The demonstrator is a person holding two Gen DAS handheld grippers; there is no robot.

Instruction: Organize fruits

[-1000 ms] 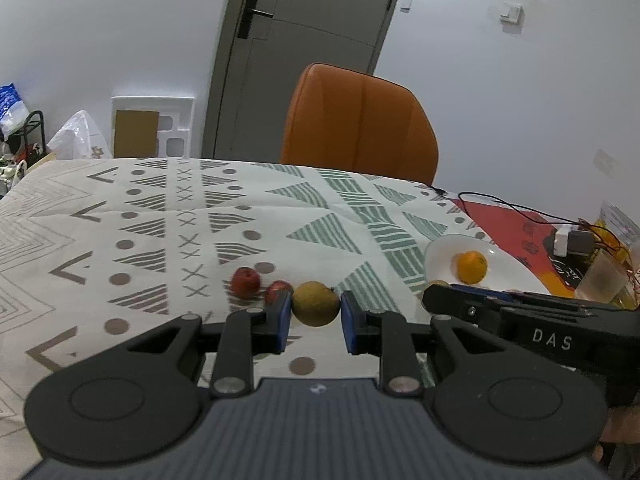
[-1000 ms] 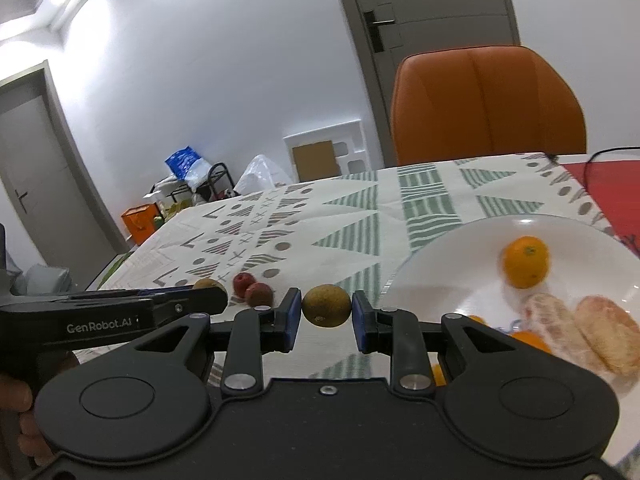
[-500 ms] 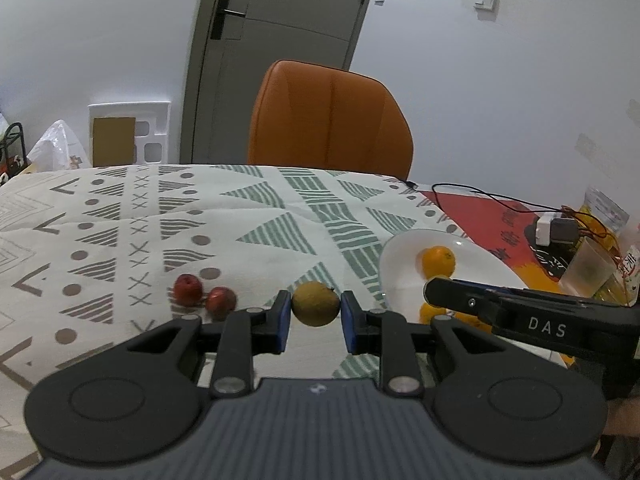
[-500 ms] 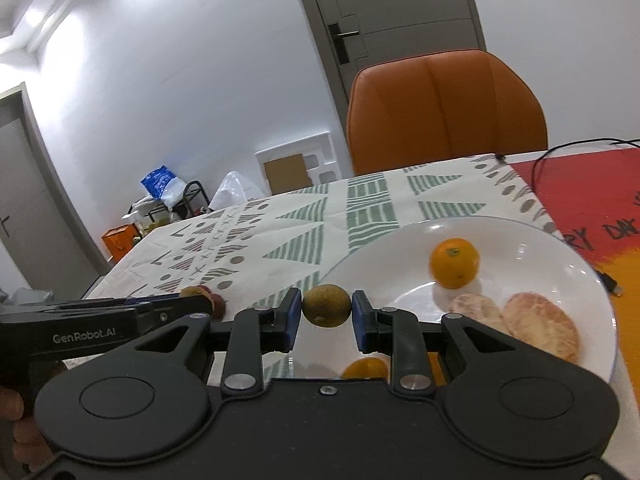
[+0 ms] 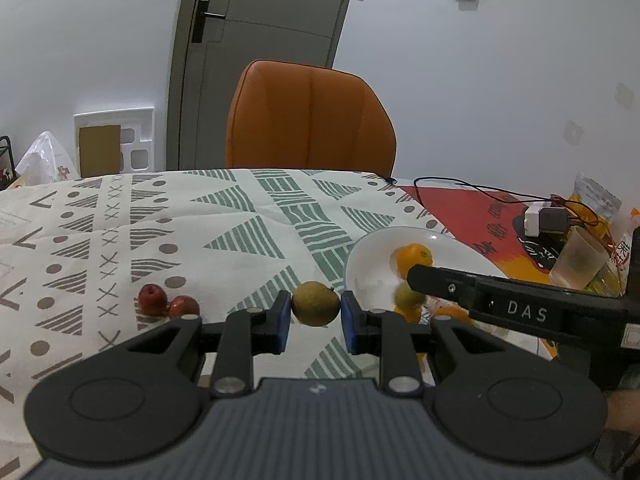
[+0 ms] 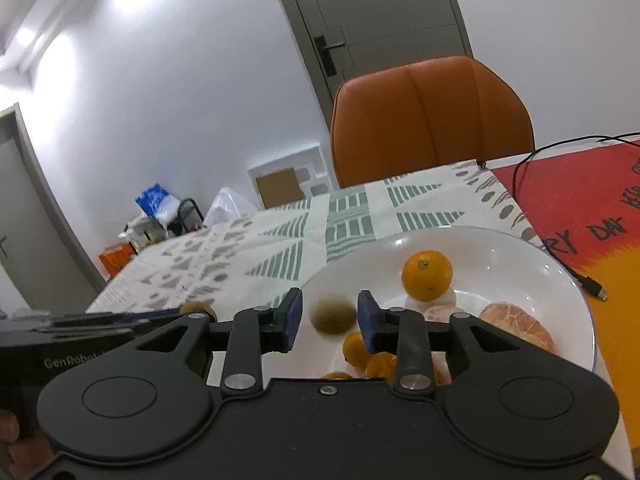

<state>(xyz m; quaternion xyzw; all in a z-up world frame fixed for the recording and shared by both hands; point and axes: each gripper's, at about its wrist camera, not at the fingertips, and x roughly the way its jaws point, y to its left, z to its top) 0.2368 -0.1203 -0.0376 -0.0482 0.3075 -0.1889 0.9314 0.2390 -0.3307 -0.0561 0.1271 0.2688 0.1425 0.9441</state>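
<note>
Gripping a yellow-brown fruit (image 5: 315,309), left tool (image 5: 314,316), right tool (image 6: 329,318) spread around blurred green fruit (image 6: 333,317) over plate (image 6: 520,252), two red fruits (image 5: 168,302) left of plate.

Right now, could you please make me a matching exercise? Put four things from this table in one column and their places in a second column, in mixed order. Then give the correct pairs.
Things
1. two small red fruits
2. whole orange
3. yellow-brown fruit
4. clear cup

Places
A. between the jaws of the left gripper
B. on the red and orange mat
C. in the white plate
D. on the patterned cloth, left of the left gripper

Pairs: 1-D, 2-C, 3-A, 4-B
</note>
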